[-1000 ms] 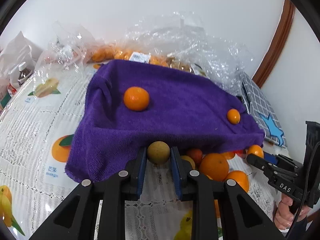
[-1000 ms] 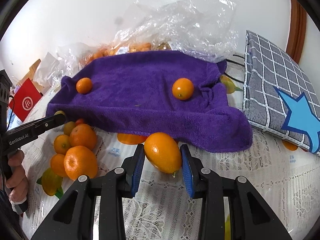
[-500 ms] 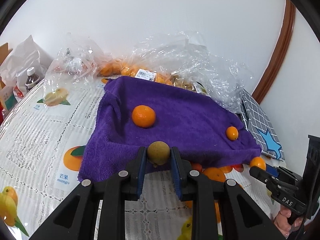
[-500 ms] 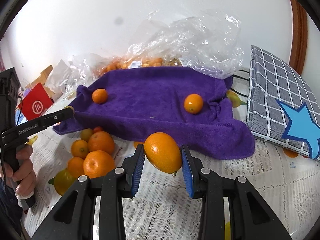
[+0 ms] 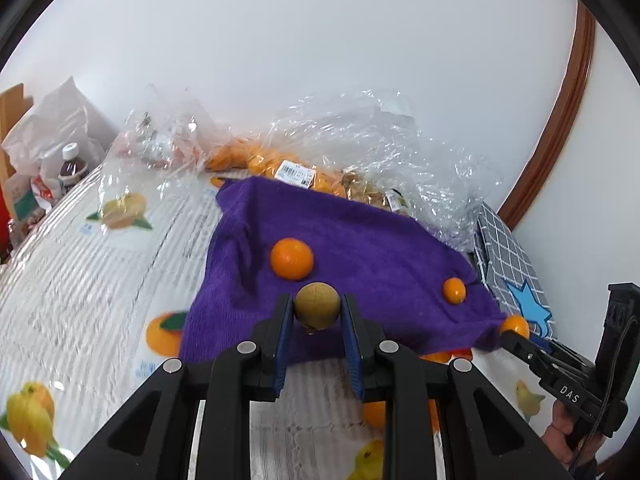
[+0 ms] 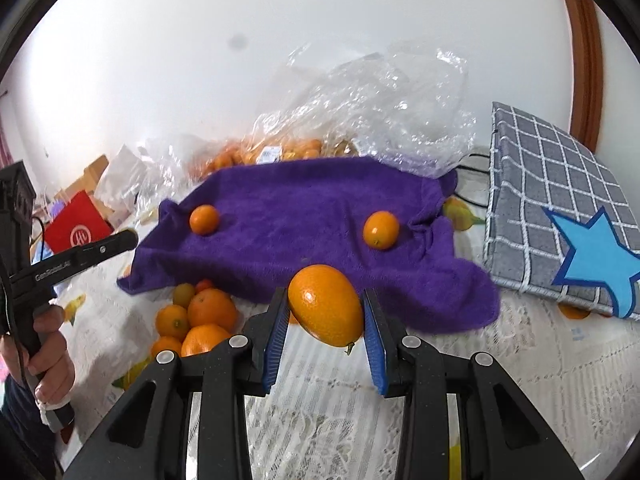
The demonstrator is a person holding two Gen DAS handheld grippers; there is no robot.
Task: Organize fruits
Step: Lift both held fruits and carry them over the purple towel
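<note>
My left gripper (image 5: 317, 312) is shut on a small round brown fruit (image 5: 317, 305), held above the near edge of the purple towel (image 5: 372, 252). My right gripper (image 6: 326, 312) is shut on an oval orange fruit (image 6: 326, 310), held over the towel's (image 6: 304, 216) front edge. Two oranges lie on the towel: one on the left (image 6: 204, 219) and one on the right (image 6: 381, 229); they also show in the left wrist view, the larger (image 5: 291, 258) and the smaller (image 5: 454, 290). A pile of oranges (image 6: 200, 316) lies on the table by the towel's left corner.
Clear plastic bags with more oranges (image 5: 280, 164) lie behind the towel against the wall. A grey checked cushion with a blue star (image 6: 560, 220) lies to the right. A bottle (image 5: 72, 166) and paper bags stand at the far left. A fruit-print tablecloth (image 5: 80, 260) covers the table.
Both grippers have risen and moved forward toward the towel, each still holding its fruit. The towel and the oranges on it have not moved.
</note>
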